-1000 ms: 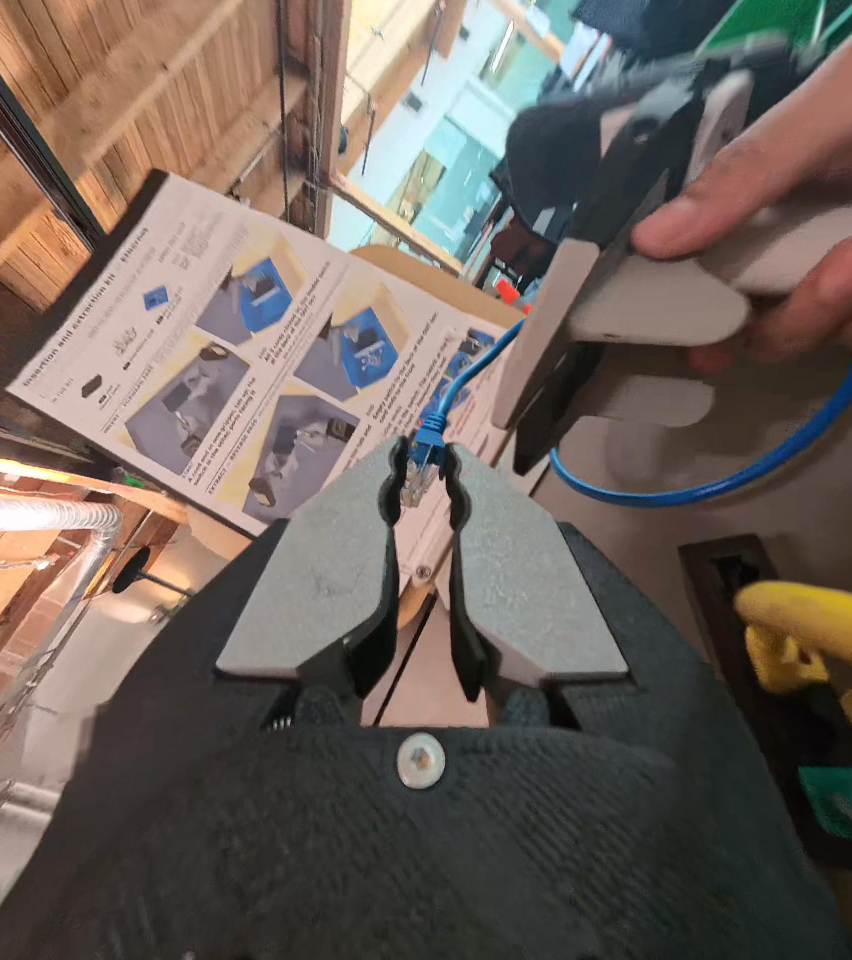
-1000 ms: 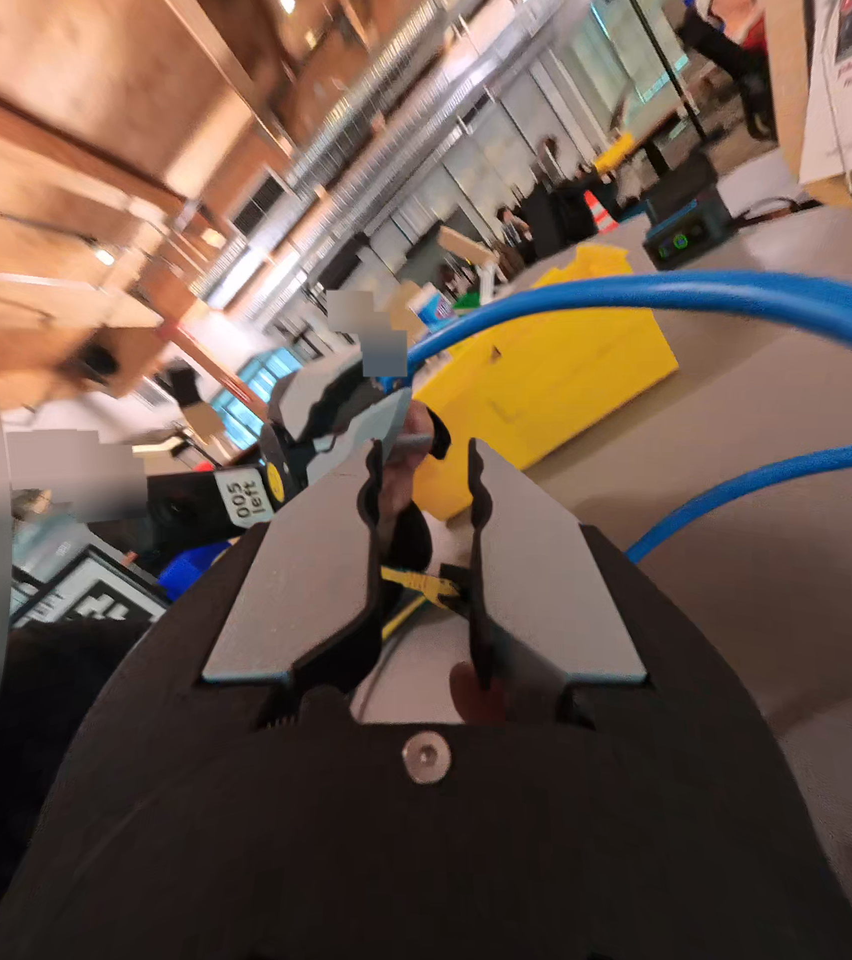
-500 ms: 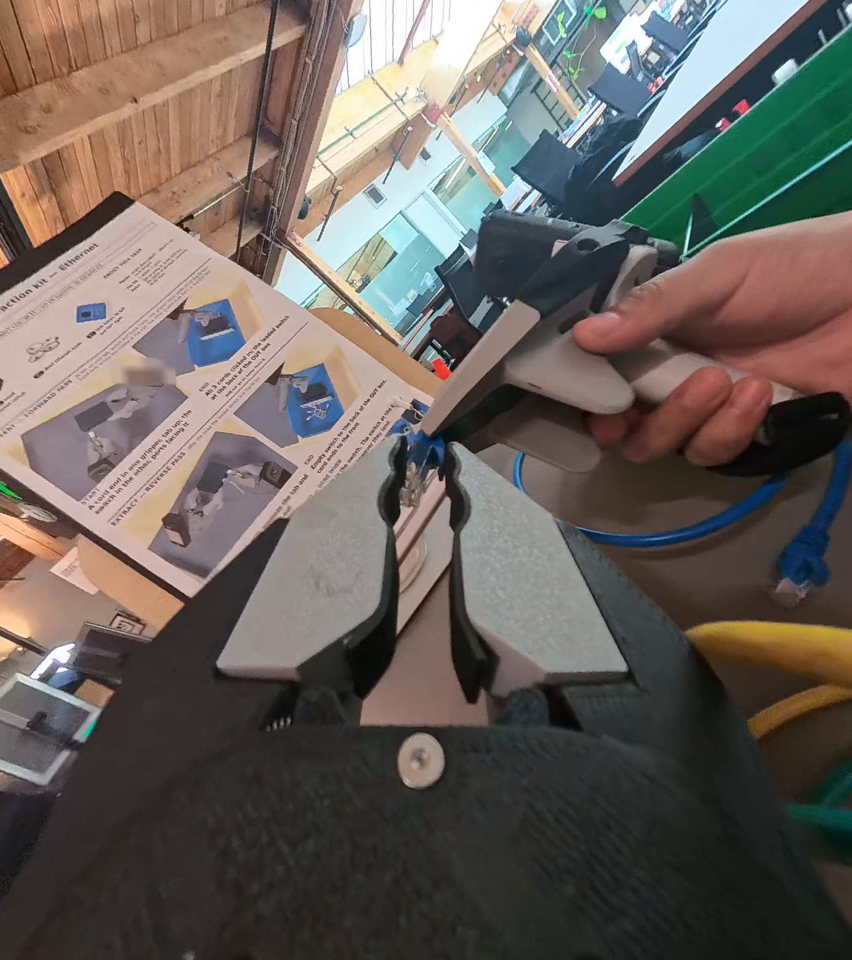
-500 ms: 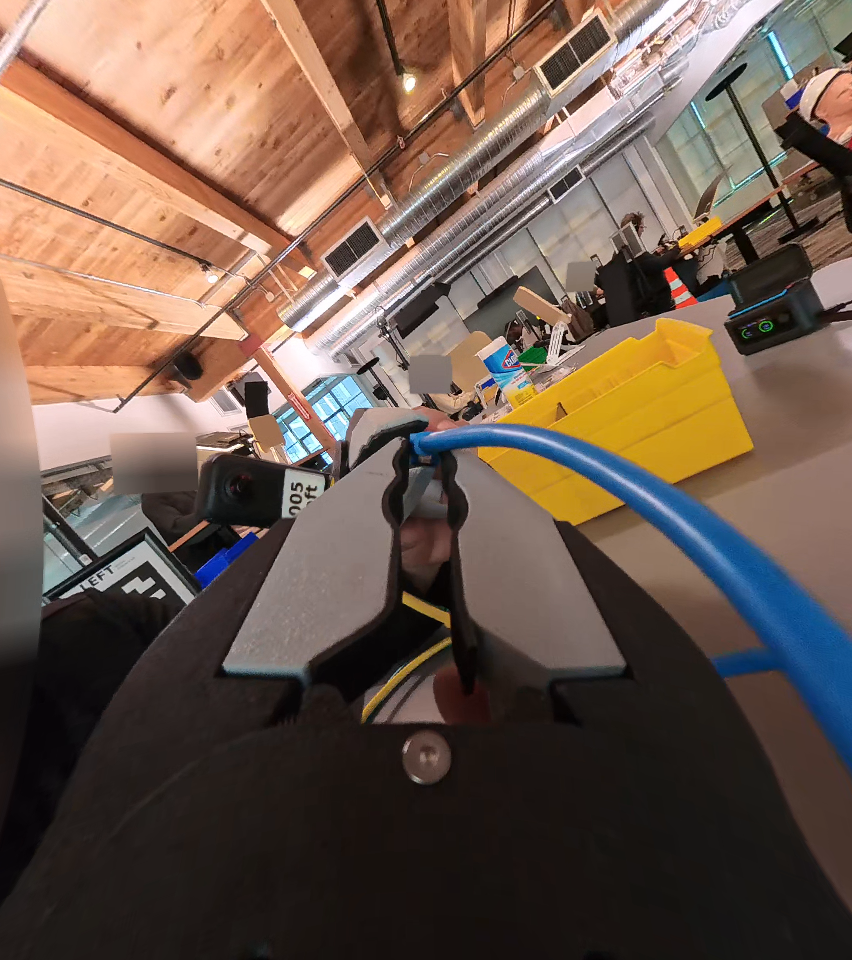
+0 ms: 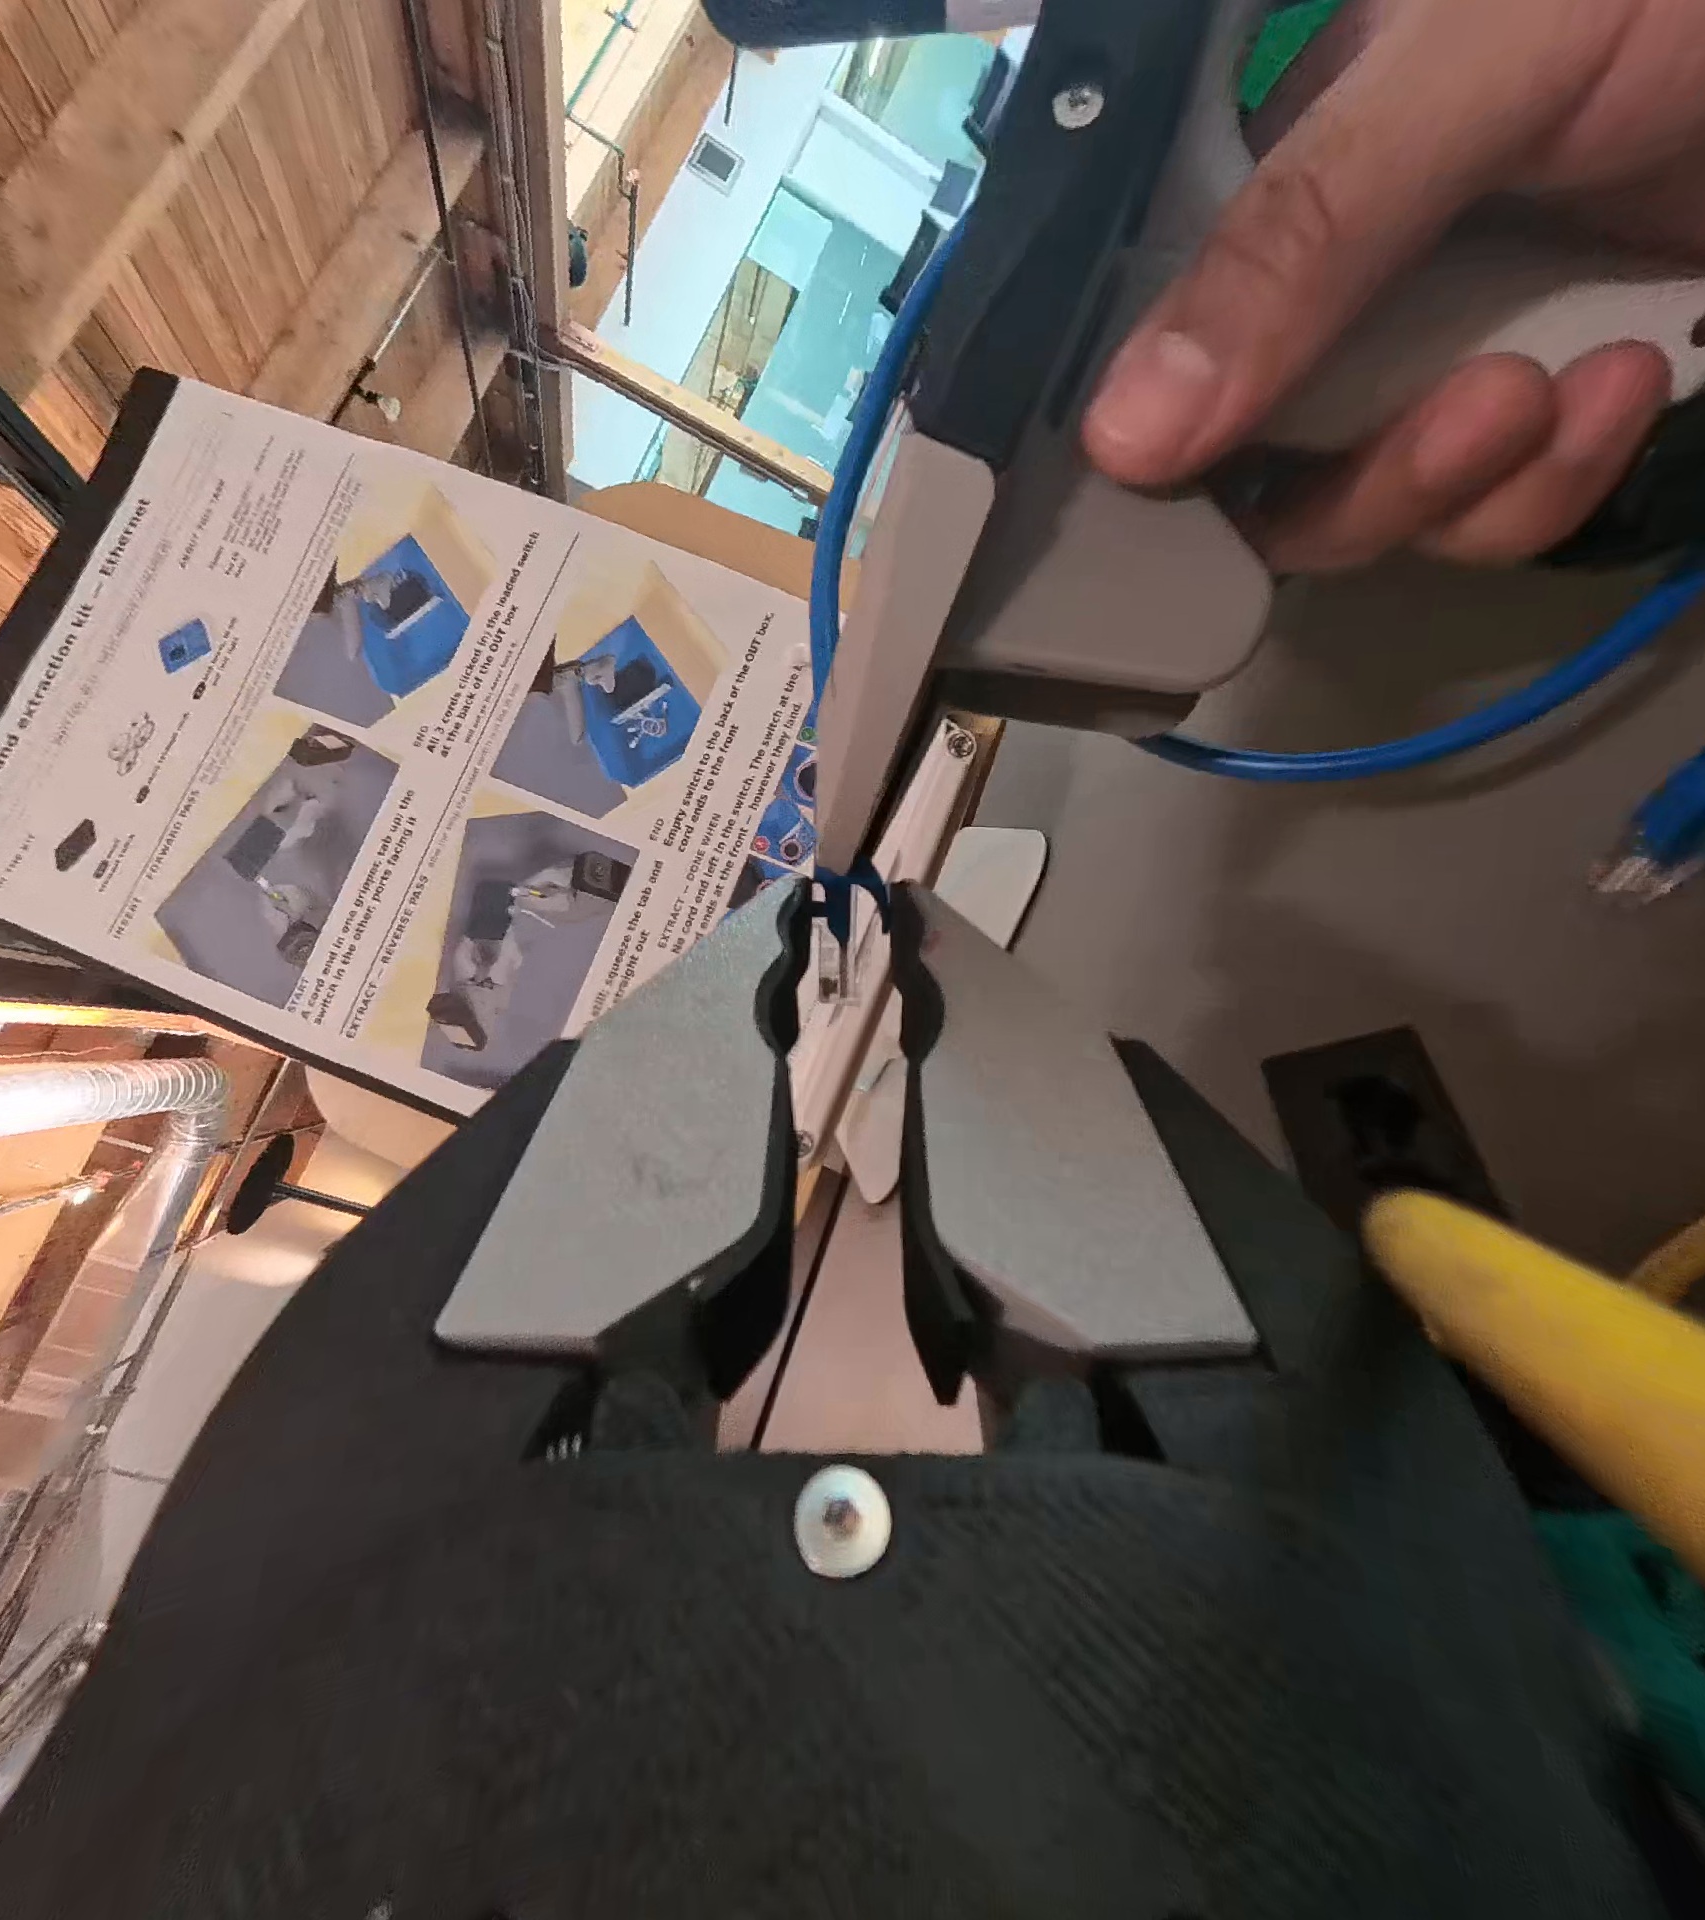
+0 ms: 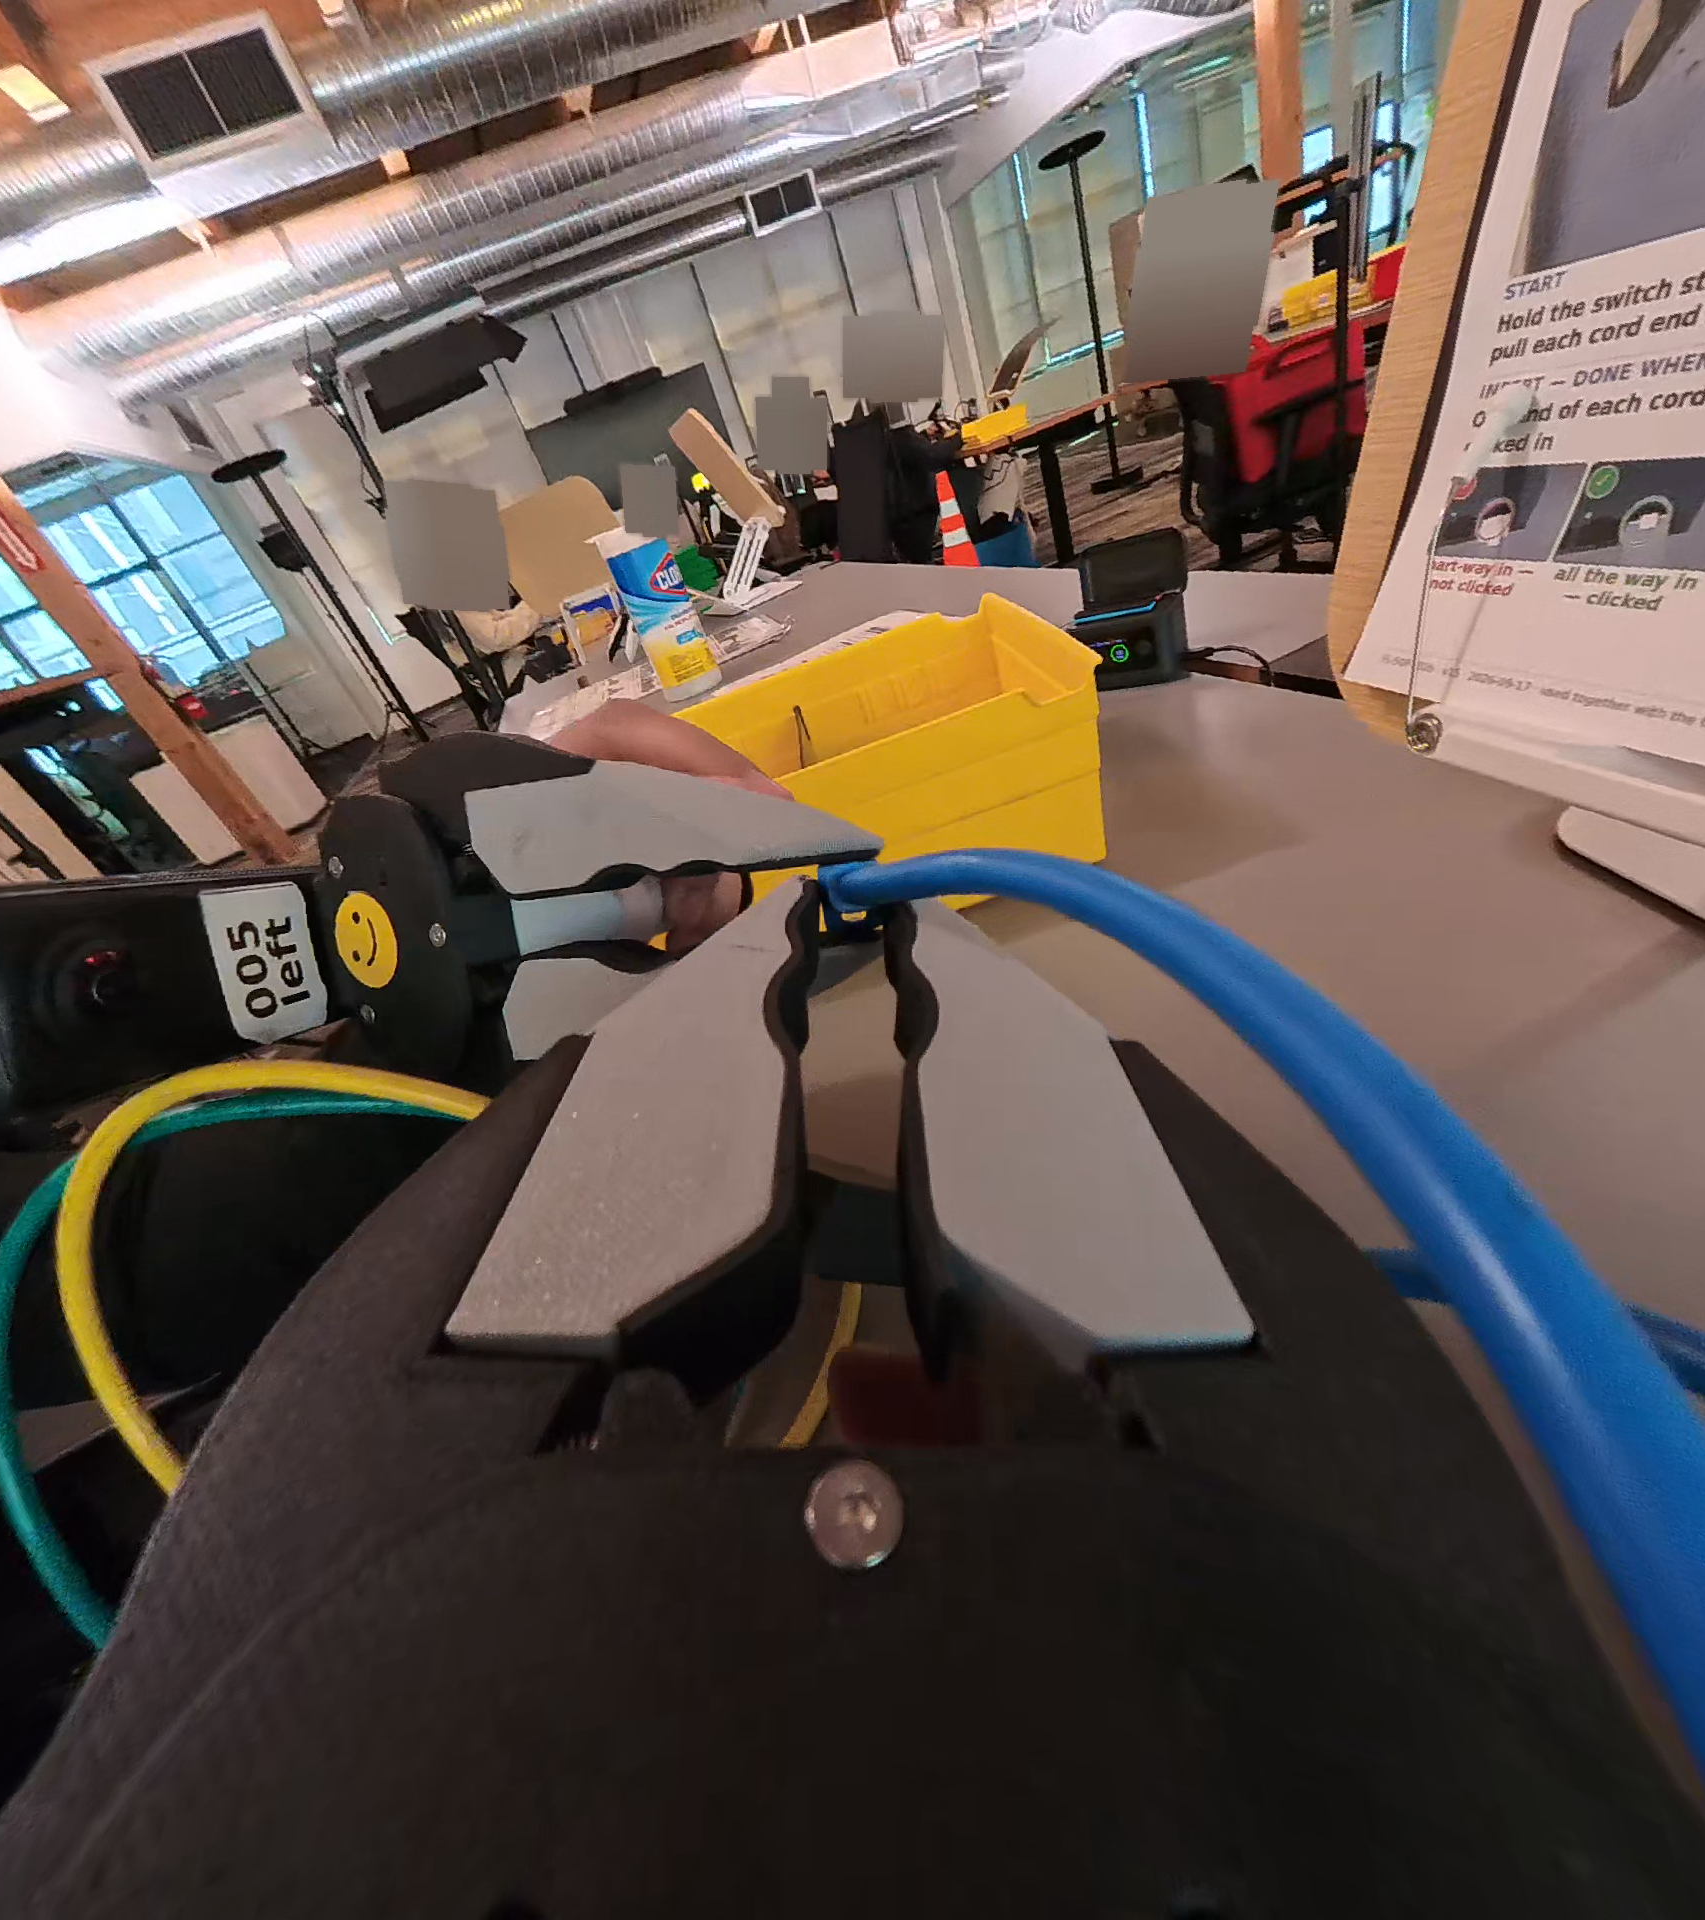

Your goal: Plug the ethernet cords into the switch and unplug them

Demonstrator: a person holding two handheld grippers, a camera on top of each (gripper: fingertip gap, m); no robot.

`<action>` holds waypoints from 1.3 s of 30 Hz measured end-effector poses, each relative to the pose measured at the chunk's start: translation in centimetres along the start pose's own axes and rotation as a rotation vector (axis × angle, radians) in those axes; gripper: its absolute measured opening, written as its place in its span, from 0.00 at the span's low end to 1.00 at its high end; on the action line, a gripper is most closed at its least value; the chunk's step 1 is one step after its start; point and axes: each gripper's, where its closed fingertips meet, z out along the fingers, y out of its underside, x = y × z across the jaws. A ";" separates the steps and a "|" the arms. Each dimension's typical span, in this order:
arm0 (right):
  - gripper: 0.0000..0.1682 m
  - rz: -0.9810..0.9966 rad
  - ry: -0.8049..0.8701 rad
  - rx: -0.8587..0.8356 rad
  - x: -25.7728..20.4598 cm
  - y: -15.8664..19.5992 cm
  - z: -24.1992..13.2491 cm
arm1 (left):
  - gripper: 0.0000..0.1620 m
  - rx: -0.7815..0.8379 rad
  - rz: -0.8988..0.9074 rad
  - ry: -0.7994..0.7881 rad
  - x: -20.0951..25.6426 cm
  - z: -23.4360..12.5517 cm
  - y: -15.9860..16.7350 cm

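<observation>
Two hand-held grippers meet over the grey surface [image 6: 1450,935], sharing one blue ethernet cord [image 6: 1295,1039]. The left hand-held gripper [image 5: 850,940] is clenched on the cord's clear plug [image 5: 832,971], plug tip pointing back toward its own body. The right hand-held gripper [image 6: 850,920] is closed on the blue boot just behind that plug, so the two tips nearly touch; this looks like a handover or a regrip to turn the plug for insertion. From the plug, the cord arcs away beside the right hand-held gripper, and its far blue plug [image 5: 1700,821] lies loose on the surface, well apart. The black switch [image 5: 1378,1127] sits on the surface near the left hand-held gripper, with a yellow cord [image 5: 1554,1340] running toward it; whether that one is seated cannot be told. A green cord [image 6: 17,1403] loops alongside. A propped instruction sheet [image 5: 308,748] stands beyond the plug.
</observation>
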 end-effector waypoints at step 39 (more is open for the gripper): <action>0.08 0.095 -0.128 0.065 -1.1 -1.1 -0.4 | 0.08 0.064 -0.139 0.021 -0.6 -0.3 -1.3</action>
